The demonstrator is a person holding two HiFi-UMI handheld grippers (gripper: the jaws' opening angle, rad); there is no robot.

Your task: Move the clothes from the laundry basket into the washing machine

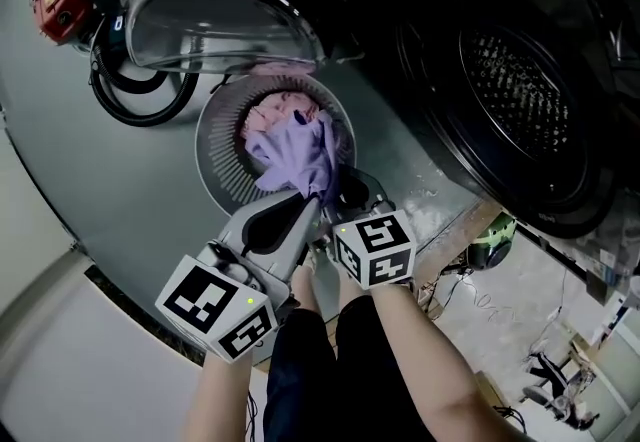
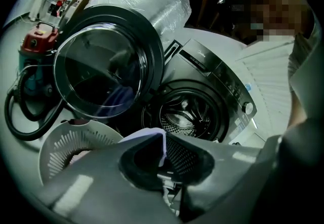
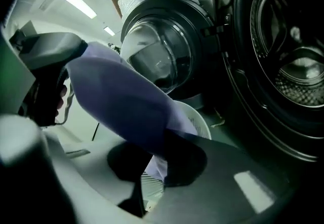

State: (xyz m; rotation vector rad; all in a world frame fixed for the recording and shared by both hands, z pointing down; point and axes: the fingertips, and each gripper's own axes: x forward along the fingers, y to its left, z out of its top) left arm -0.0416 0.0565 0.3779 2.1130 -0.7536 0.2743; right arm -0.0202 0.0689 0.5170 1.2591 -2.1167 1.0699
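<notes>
1. Head view, nearest: the person's forearms (image 1: 425, 370) come up from the bottom edge. The left gripper (image 1: 319, 199) and right gripper (image 1: 339, 197) sit side by side, tips nearly touching.
2. The left gripper's jaws are clamped on a fold of the lilac garment (image 1: 296, 154). Its own view shows only a thin lilac strip pinched between the pads.
3. The right gripper's jaws are also closed on that garment, with cloth pinched between the pads. Only the right gripper view shows the cloth stretched as a broad sheet up to the left gripper at picture left.
4. The garment is held up over the laundry basket (image 1: 214, 148). Whether its lower edge is clear of the heap cannot be told.
5. Pink clothes (image 1: 274, 114) lie in the basket under the lilac one. They are clear only in the head view.
6. The basket is round, white and slotted. It stands on the floor (image 1: 100, 180) just in front of the washing machine (image 2: 230, 78).
7. The machine's door (image 2: 101, 73) is swung open, its glass over the basket's far rim. The drum (image 2: 186, 116) is seen straight-on in the left gripper view and at an angle in the other two.
8. A red vacuum (image 2: 37, 40) with a black hose (image 2: 20, 116) is left of the door. It does not show in the right gripper view.
9. Left gripper view only: a plastic-wrapped bundle (image 2: 147, 0) is behind the door and a person (image 2: 298, 71) is at the right edge.
10. Right gripper view only: ceiling strip lights (image 3: 81, 5).
</notes>
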